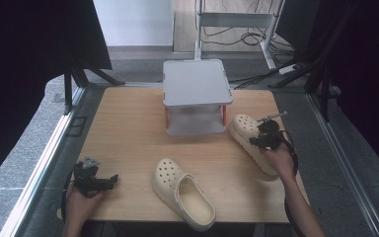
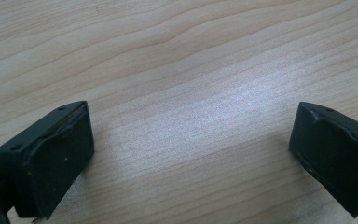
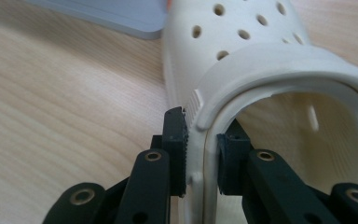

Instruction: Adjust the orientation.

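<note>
- Cream clog (image 1: 249, 140) on the right side of the wooden table (image 1: 128, 143) lies with its perforated toe pointing toward the grey two-tier stand (image 1: 196, 96), the toe just beside the stand's lower shelf.
- Right gripper (image 1: 265, 139) sits over this clog's side wall; in the right gripper view its jaws pinch the wall of the clog (image 3: 261, 70), one black jaw outside and one inside the opening, just below the folded heel strap.
- The right hand (image 1: 279, 160) wraps the gripper's rear from behind, the forearm rising from the bottom right of the high view and angled toward the stand, with the cable looping down beside the wrist.
- A second cream clog (image 1: 183, 193) lies near the table's front edge, toe pointing up and left, heel opening toward the person, well apart from both grippers.
- The left gripper (image 1: 109, 181) rests low at the table's front left corner, pointing right across the board, held from behind by the left hand (image 1: 81, 200).
- In the left gripper view its jaws stand spread wide over the bare wood grain (image 2: 191, 93), with nothing between them.
</note>
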Demonstrator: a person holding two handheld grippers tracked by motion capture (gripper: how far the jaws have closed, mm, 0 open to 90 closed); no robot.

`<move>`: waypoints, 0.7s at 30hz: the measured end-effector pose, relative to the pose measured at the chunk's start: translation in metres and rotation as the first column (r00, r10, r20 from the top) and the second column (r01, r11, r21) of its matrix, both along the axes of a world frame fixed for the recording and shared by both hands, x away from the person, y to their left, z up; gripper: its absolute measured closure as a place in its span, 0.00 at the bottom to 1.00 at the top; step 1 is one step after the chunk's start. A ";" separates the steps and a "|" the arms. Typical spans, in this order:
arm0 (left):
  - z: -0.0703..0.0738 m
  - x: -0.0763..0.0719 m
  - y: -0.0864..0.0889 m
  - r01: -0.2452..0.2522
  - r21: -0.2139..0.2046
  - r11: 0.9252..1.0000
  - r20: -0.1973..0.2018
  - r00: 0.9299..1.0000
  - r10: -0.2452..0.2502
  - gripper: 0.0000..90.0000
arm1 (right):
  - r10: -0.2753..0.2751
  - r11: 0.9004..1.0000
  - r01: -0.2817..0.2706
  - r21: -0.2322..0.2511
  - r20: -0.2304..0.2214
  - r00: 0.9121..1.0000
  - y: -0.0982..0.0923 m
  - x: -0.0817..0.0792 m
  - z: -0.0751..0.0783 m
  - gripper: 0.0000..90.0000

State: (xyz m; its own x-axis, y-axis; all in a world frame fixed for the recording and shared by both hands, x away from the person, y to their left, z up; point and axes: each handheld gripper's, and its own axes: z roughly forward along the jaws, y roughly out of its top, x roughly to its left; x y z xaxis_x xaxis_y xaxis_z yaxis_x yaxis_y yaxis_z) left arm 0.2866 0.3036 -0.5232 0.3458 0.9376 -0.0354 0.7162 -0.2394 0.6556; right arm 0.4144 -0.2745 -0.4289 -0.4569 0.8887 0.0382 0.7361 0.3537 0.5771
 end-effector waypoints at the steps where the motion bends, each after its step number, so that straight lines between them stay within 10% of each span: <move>1: 0.000 0.000 0.000 0.000 0.000 1.000 0.000 1.000 0.000 0.00 | 0.010 1.000 -0.010 -0.011 0.012 1.000 0.000 -0.007 0.007 0.85; 21: 0.000 0.000 0.000 -0.001 -0.001 1.000 0.000 1.000 0.001 0.00 | 0.186 0.983 -0.185 -0.013 0.072 0.980 0.050 -0.067 0.042 0.85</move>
State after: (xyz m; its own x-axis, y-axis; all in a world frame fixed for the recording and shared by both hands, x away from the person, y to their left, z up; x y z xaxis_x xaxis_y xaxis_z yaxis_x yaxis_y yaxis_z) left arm 0.2866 0.3035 -0.5233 0.3450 0.9379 -0.0362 0.7161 -0.2381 0.6561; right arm 0.3470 -0.2245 -0.3871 -0.6152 0.7883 -0.0060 0.6138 0.4837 0.6240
